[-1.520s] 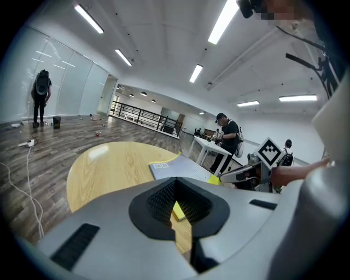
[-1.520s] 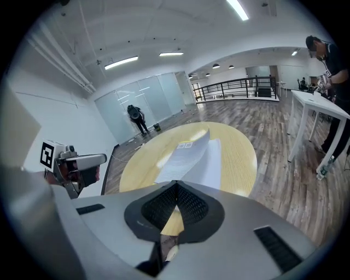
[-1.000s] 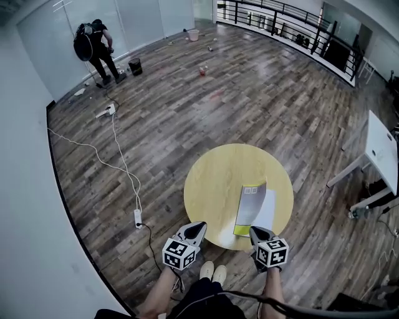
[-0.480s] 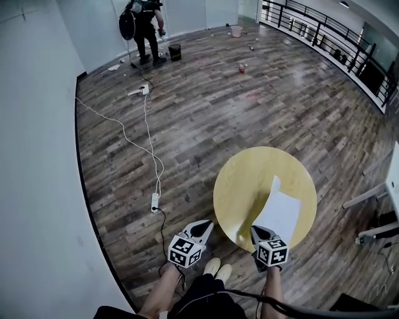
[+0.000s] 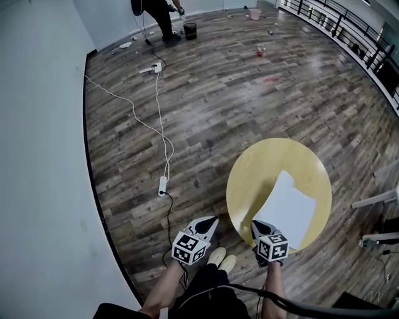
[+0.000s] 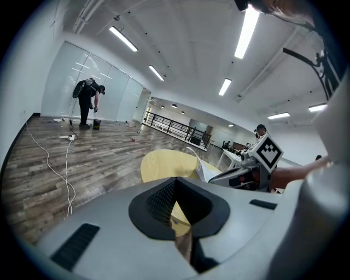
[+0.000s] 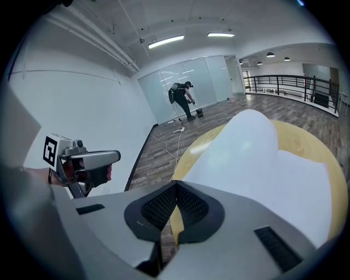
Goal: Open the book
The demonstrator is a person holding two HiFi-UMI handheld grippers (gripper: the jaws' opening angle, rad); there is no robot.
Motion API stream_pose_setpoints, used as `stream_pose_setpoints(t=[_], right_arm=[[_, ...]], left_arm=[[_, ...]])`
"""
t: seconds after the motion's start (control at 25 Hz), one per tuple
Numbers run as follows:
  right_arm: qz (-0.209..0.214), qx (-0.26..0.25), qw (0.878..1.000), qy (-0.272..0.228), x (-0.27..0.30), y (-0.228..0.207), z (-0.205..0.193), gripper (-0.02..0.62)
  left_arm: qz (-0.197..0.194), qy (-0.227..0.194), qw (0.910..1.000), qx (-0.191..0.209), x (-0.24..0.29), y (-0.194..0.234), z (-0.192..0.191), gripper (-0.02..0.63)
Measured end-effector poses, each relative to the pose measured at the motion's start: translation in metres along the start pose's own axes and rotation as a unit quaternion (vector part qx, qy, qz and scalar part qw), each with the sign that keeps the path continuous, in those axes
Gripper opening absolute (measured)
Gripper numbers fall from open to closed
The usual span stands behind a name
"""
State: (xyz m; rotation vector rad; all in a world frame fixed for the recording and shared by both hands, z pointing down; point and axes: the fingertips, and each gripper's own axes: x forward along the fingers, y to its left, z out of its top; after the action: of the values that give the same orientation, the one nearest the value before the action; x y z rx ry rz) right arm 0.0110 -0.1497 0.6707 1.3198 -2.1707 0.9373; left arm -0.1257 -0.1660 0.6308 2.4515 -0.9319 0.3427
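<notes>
At the near rim of the round yellow table, the right gripper has its jaws pressed together on the near corner of the book, pinching a white leaf. The right gripper view shows that leaf rising from the jaw tips and bulging upward over the tabletop. Book: lies open on the right half of the table, showing only blank white paper, with its near corner at the gripper and part of the sheet arched clear of the surface. Left gripper: jaws together with nothing between them, held just off the table's near left rim over the floor, apart from the book; the gap behind its pads shows only yellow tabletop in the left gripper view. Below the grippers: the person's forearms and a pair of pale shoes. Surroundings: dark wood-plank floor; a white cable running to a power strip left of the table; a second person standing by the far wall beside a black bucket; a black railing along the far right.
</notes>
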Motion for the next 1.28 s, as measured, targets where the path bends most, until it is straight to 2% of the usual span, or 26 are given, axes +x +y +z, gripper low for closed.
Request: stream_pose_setpoints(t=[0.52, 1.0, 1.28], right_arm=[[0.029, 0.002, 0.997, 0.068, 0.063, 0.003, -0.026, 0.006], [0.031, 0.001, 0.993, 0.118, 0.087, -0.003, -0.049, 0.006], [0.042, 0.011, 0.992, 0.115, 0.094, -0.002, -0.046, 0.006]], left_arm=[[0.011, 0.031, 0.9991, -0.028, 0.014, 0.031, -0.029, -0.002], [0.018, 0.031, 0.9979, -0.053, 0.018, 0.044, -0.044, -0.002], [0.027, 0.032, 0.9968, -0.069, 0.015, 0.048, -0.056, -0.002]])
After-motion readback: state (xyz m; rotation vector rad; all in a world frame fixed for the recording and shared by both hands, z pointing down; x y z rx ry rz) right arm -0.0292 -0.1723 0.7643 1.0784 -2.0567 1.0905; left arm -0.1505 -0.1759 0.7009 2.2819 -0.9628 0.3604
